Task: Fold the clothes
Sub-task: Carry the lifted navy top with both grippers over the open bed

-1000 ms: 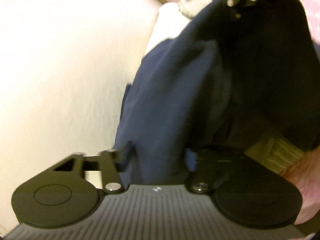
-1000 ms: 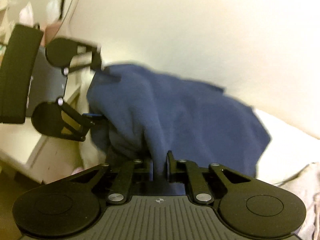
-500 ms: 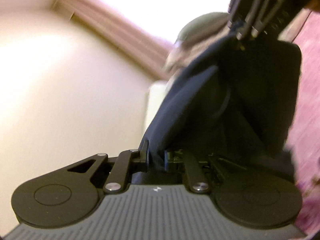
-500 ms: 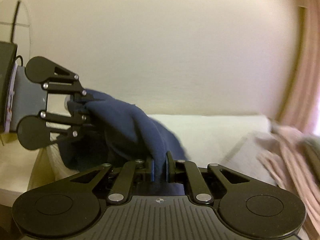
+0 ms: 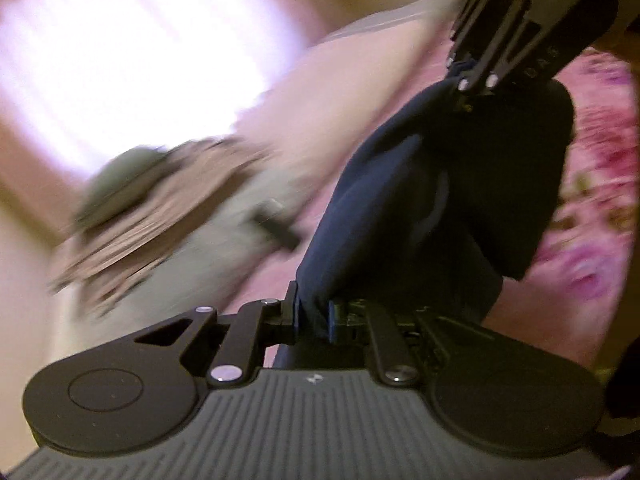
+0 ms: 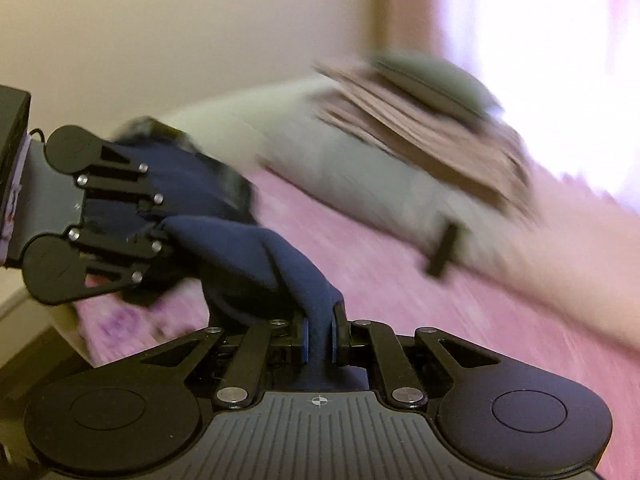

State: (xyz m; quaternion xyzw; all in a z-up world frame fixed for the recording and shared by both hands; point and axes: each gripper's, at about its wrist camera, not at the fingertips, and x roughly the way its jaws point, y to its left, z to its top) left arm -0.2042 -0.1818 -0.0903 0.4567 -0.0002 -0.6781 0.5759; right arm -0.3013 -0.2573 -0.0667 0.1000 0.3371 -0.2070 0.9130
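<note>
Navy cloth fills the near view: the dark blue garment (image 6: pixel 256 256) hangs in the air between the two claws, each pinching a bunched edge of it. Nearest, the right claw (image 6: pixel 319 334) has its pads pressed together on a fold of the fabric; to its left the left claw (image 6: pixel 160 222) grips the other end. From the left wrist, the left claw (image 5: pixel 312 314) is likewise clamped on cloth, with the right claw (image 5: pixel 466 92) farther off, up and to the right.

Judging by this, the step in hand is carrying the garment over the pink bedspread (image 6: pixel 400 292) for laying out; the next move calls for lowering it flat with the edges pulled apart and level.

Farther away lies a blurred pile of striped and green laundry (image 6: pixel 420 116) on a pale cushion. No containers are visible.
</note>
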